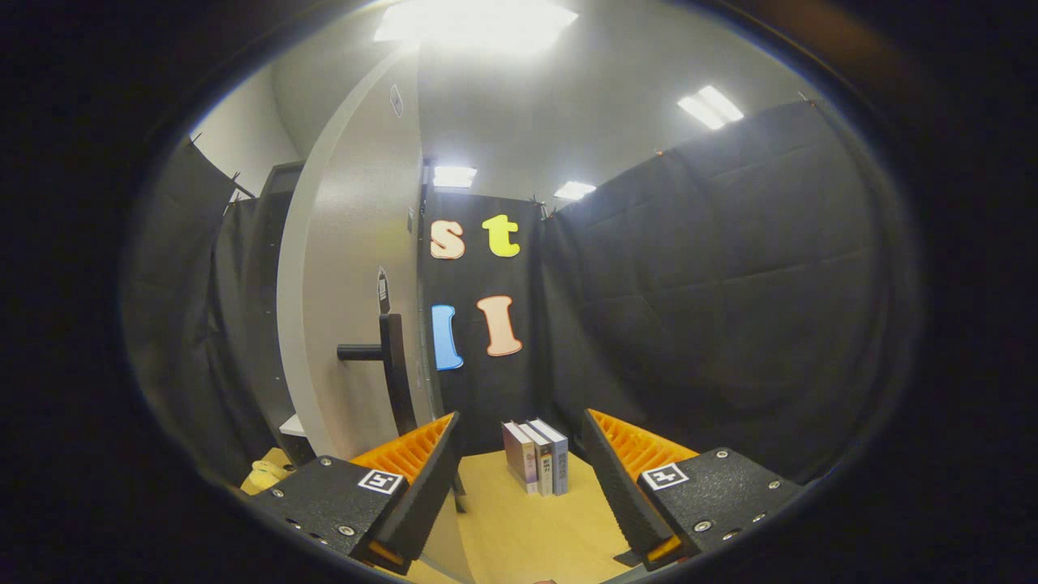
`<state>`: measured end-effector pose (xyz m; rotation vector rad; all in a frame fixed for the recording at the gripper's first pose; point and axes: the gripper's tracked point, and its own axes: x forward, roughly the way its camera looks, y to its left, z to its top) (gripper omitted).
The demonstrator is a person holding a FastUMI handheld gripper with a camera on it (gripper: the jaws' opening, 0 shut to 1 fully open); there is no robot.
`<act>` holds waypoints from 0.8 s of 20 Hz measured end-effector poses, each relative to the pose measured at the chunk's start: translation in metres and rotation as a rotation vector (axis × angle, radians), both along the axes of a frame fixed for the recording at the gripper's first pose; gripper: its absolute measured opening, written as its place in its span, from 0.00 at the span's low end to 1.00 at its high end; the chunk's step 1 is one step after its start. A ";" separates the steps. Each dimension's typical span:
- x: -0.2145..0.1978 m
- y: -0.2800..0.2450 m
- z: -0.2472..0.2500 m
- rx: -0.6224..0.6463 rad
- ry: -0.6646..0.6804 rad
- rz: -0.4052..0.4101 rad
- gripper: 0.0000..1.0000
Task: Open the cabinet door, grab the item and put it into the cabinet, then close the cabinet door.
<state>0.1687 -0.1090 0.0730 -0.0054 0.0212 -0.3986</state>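
Jaws of the gripper (519, 478) are wide apart and hold nothing. They hang over the tan surface (527, 527). Just past them, between the two fingers, three books (537, 457) stand upright side by side on it. To the left, the white cabinet door (349, 324) is swung open, edge toward us, with its dark handle (388, 365) sticking out. Black cloth walls (714, 308) stand behind.

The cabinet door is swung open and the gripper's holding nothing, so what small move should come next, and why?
Probably ease the gripper forward toward the books. The cabinet door already stands open beside the fingers, its handle free. The fingers are spread with nothing between them, and the books stand upright on the wooden surface just ahead, between the fingertips.
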 end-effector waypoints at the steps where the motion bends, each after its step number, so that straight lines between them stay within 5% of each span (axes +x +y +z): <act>1: 0.002 0.010 -0.001 0.006 -0.001 0.020 0.91; 16: 0.051 0.094 -0.010 0.030 0.020 0.202 0.91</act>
